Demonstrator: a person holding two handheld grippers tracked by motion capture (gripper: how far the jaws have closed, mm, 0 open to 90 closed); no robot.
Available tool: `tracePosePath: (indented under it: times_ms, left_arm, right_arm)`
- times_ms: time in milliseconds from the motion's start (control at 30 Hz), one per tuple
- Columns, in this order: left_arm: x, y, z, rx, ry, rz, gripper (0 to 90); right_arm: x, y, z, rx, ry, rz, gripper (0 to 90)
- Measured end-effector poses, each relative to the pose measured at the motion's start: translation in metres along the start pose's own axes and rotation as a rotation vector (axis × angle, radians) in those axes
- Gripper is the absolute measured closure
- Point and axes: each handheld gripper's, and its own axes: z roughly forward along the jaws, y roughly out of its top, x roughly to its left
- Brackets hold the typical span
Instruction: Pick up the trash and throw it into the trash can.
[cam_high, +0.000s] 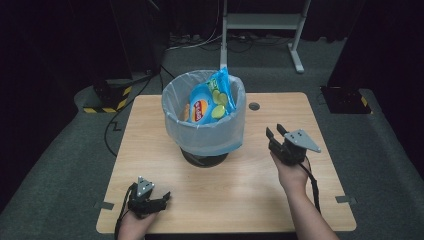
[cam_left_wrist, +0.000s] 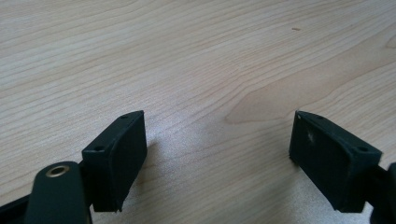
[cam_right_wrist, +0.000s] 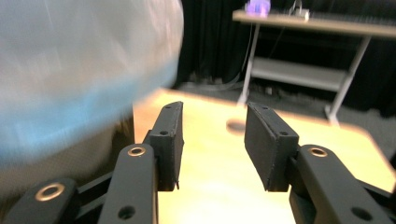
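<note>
My right gripper (cam_high: 276, 134) is spread, holding nothing, just beside the white-lined round bin (cam_high: 203, 131), which lies to its left w/ a blue upright chip bag (cam_high: 207, 102) inside, prob. next target. Left gripper (cam_high: 164, 198) is wide apart, empty, low on the pale wood table (cam_high: 240, 185), farther off.

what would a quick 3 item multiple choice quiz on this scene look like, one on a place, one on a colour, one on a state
1. Where is the chip bag?
A. inside the lined bin
B. flat on the table
C. between the right gripper's jaws

2. What colour is the chip bag mainly?
A. red
B. blue
C. black

3. What state is the left gripper in?
A. shut on the bag
B. shut on nothing
C. open over bare wood

Answers:
1. A, the bag stands up out of the bin's liner in the high view.
2. B, its front is blue with green patches.
3. C, the left gripper view shows its jaws wide apart with tabletop between.
</note>
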Motion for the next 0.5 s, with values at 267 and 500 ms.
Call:
tracePosePath:
  times_ms: [267, 500]
  left_arm:
    - [0.0, 0.0, 0.0, 0.0, 0.0, 0.0, 19.0]
    - [0.0, 0.0, 0.0, 0.0, 0.0, 0.0, 19.0]
  right_arm:
    - [-0.002, -0.074, -0.002, 0.249, 0.001, -0.022, 50.2]
    - [-0.001, -0.091, -0.003, 0.31, 0.012, -0.021, 48.7]
